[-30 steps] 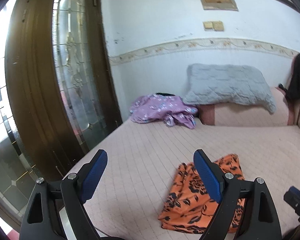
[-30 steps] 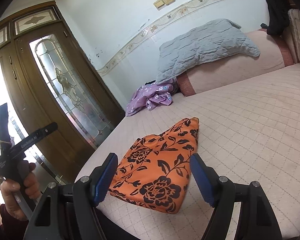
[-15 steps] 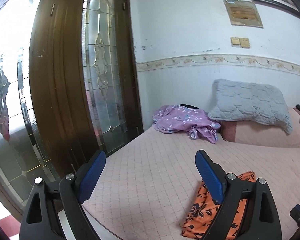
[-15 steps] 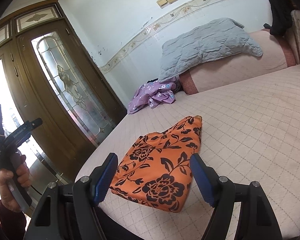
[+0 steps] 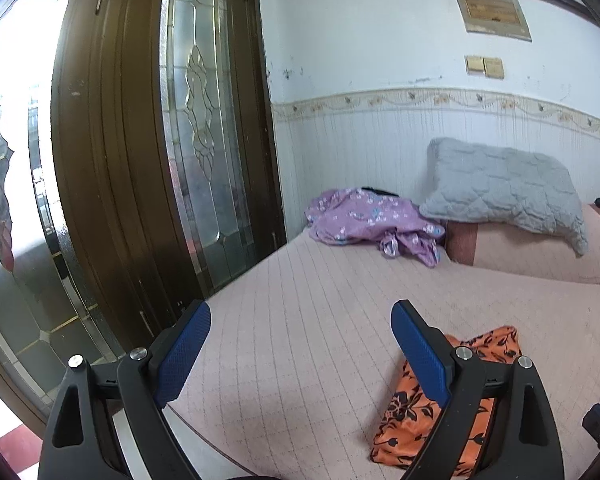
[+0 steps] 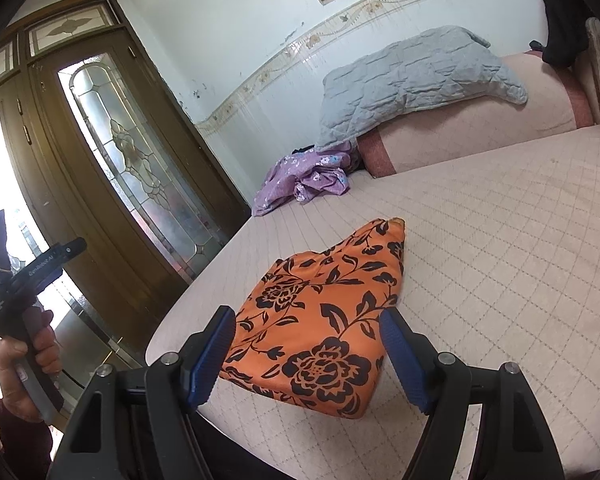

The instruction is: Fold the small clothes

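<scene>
A folded orange cloth with a black flower print [image 6: 320, 320] lies on the pink quilted bed [image 6: 500, 240] near its front edge. It also shows in the left wrist view [image 5: 428, 408], partly behind the right finger. My right gripper [image 6: 306, 344] is open and empty, held just in front of the cloth. My left gripper [image 5: 300, 344] is open and empty, held off the bed's left corner, left of the cloth. A crumpled purple flowered garment [image 5: 372, 224] lies at the far left of the bed; it shows in the right wrist view too [image 6: 304, 180].
A grey quilted pillow [image 5: 504, 188] rests on a pink bolster [image 5: 540, 248] against the back wall. A dark wooden door with glass panels [image 5: 140, 160] stands left of the bed. The person's hand holds the left gripper's handle [image 6: 24, 320] beside the bed.
My left gripper has swung left and away from the orange cloth, towards the door side. My right gripper has stayed almost still in front of the cloth.
</scene>
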